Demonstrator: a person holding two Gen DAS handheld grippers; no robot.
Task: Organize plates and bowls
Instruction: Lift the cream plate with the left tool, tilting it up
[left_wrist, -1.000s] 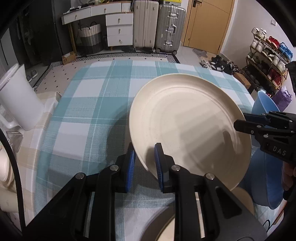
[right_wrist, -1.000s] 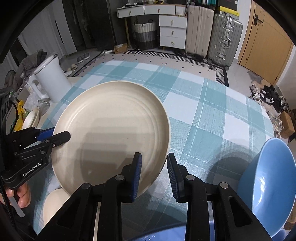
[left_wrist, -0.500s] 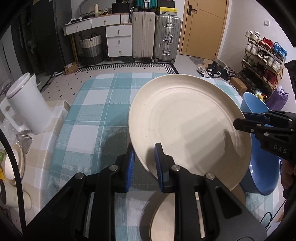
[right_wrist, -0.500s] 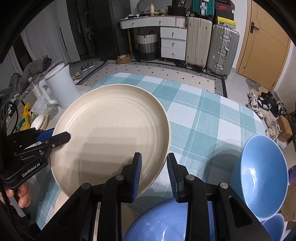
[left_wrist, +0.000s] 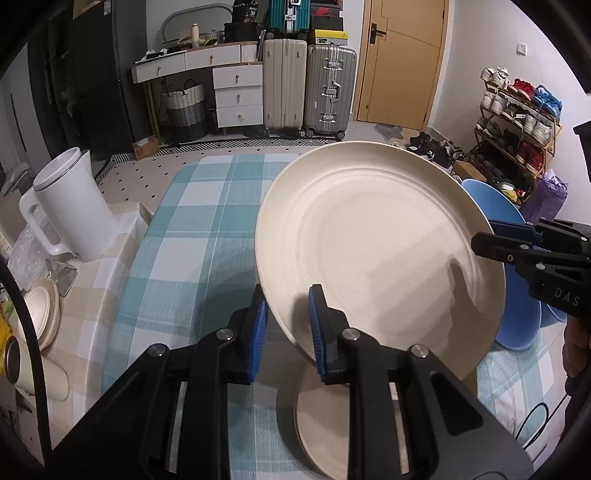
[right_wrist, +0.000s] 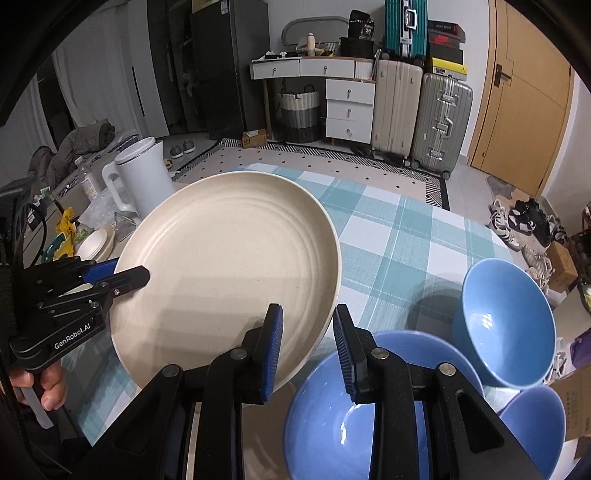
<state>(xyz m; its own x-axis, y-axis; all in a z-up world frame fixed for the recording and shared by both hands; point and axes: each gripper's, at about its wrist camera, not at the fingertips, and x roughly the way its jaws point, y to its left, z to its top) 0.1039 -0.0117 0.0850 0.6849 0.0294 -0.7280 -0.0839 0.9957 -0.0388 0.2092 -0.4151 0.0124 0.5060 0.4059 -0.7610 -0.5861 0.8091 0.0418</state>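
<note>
A large cream plate (left_wrist: 376, 251) (right_wrist: 229, 273) hangs in the air above the checked table, held on two sides. My left gripper (left_wrist: 286, 325) is shut on its left rim and also shows in the right wrist view (right_wrist: 125, 271). My right gripper (right_wrist: 308, 345) is shut on the opposite rim and shows in the left wrist view (left_wrist: 487, 240). Another cream plate (left_wrist: 317, 424) lies on the table below. Three blue bowls stand at the right: one near me (right_wrist: 325, 413), one further back (right_wrist: 509, 325), one at the edge (right_wrist: 535, 428).
The table has a teal checked cloth (left_wrist: 192, 236). A white kettle (left_wrist: 70, 206) (right_wrist: 142, 177) stands at the left, with small cream dishes (left_wrist: 42, 314) and clutter beside it. Suitcases (left_wrist: 306, 88), drawers and a shoe rack stand beyond the table.
Both grippers have lifted the large plate well up from the table. The cream plate beneath it and the blue bowls have come into view below.
</note>
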